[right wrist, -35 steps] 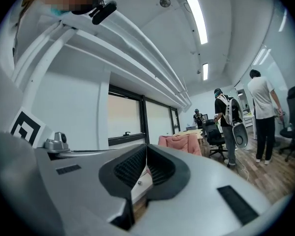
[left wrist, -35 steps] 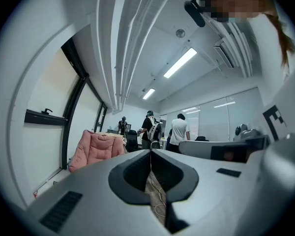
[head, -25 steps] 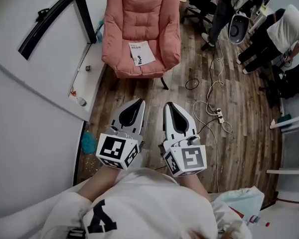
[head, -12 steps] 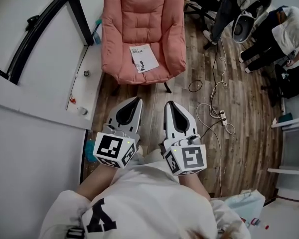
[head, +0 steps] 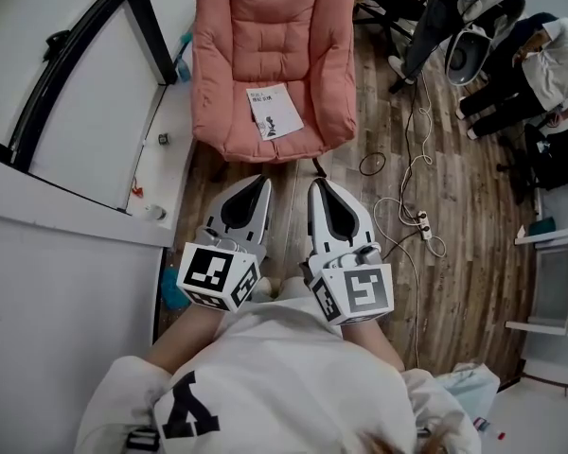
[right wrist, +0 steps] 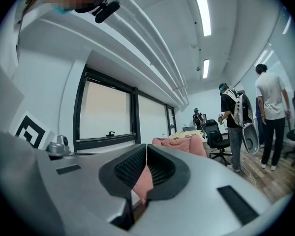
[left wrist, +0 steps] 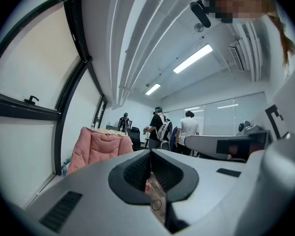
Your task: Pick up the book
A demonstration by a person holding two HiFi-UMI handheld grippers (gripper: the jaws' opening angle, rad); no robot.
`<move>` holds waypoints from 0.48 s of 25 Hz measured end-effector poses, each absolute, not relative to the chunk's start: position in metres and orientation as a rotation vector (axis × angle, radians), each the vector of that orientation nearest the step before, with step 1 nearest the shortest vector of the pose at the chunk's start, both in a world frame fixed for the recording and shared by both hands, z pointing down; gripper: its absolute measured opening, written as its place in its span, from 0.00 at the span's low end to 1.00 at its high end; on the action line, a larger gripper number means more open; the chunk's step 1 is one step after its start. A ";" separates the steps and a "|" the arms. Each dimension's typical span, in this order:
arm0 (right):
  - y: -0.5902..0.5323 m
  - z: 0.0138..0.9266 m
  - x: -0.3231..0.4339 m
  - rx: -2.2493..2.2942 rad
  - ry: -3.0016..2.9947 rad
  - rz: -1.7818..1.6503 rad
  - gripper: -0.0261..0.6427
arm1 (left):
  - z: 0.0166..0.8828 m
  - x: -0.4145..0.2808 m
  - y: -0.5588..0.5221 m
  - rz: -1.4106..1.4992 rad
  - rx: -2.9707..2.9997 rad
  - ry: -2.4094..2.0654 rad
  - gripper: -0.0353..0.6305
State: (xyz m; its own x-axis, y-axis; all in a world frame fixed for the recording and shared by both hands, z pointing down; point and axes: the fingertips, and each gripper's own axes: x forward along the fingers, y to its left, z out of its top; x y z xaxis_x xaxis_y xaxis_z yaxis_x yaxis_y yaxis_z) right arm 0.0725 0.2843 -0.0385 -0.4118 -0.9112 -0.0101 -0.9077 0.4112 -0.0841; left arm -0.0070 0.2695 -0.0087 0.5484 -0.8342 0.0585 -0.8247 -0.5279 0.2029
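Note:
A thin white book (head: 274, 112) lies flat on the seat of a pink armchair (head: 265, 26), near the seat's front edge. My left gripper (head: 258, 184) and right gripper (head: 315, 186) are held side by side, pointing level toward the chair, just short of its front edge. Both are shut with nothing between their jaws. In the left gripper view the armchair (left wrist: 101, 149) shows at the lower left. In the right gripper view the armchair (right wrist: 184, 144) peeks over the shut jaws.
White cables and a power strip (head: 418, 221) trail over the wooden floor right of the chair. People (head: 540, 60) and office chairs stand at the upper right. A white wall with a window sill (head: 161, 159) runs along the left. A white shelf (head: 554, 272) stands at the right.
Both grippers have moved forward together toward the armchair, which now sits closer to their tips. Their jaws stayed shut.

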 end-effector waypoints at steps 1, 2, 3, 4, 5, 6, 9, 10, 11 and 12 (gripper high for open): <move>0.282 -0.041 0.073 -1.670 2.590 -0.095 0.08 | -0.010 -0.007 0.267 -0.074 2.578 -1.403 0.06; 0.280 -0.043 0.074 -1.670 2.586 -0.089 0.08 | -0.012 -0.008 0.265 -0.082 2.579 -1.406 0.06; 0.278 -0.044 0.074 -1.671 2.582 -0.085 0.08 | -0.014 -0.008 0.263 -0.090 2.582 -1.408 0.06; 0.276 -0.043 0.074 -1.675 2.577 -0.086 0.08 | -0.015 -0.009 0.261 -0.095 2.584 -1.409 0.06; 0.275 -0.042 0.074 -1.678 2.574 -0.091 0.08 | -0.015 -0.010 0.259 -0.096 2.585 -1.410 0.06; 0.275 -0.040 0.074 -1.681 2.573 -0.097 0.08 | -0.014 -0.011 0.258 -0.094 2.584 -1.410 0.06; 0.269 -0.036 0.071 -1.677 2.588 -0.110 0.08 | -0.010 -0.013 0.250 -0.076 2.575 -1.413 0.06; 0.266 -0.036 0.071 -1.674 2.592 -0.113 0.08 | -0.009 -0.013 0.246 -0.071 2.575 -1.411 0.06; 0.263 -0.035 0.071 -1.672 2.594 -0.116 0.08 | -0.009 -0.012 0.243 -0.065 2.579 -1.411 0.06; 0.258 -0.035 0.071 -1.670 2.595 -0.116 0.08 | -0.008 -0.011 0.239 -0.059 2.585 -1.412 0.06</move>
State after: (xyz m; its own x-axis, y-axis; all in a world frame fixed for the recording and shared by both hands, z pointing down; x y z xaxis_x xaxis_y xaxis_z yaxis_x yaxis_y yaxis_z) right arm 0.0710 0.2583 -0.0350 -0.4139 -0.9103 -0.0041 -0.9063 0.4125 -0.0920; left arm -0.0107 0.2389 -0.0077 0.5444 -0.8368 0.0580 -0.8290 -0.5262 0.1895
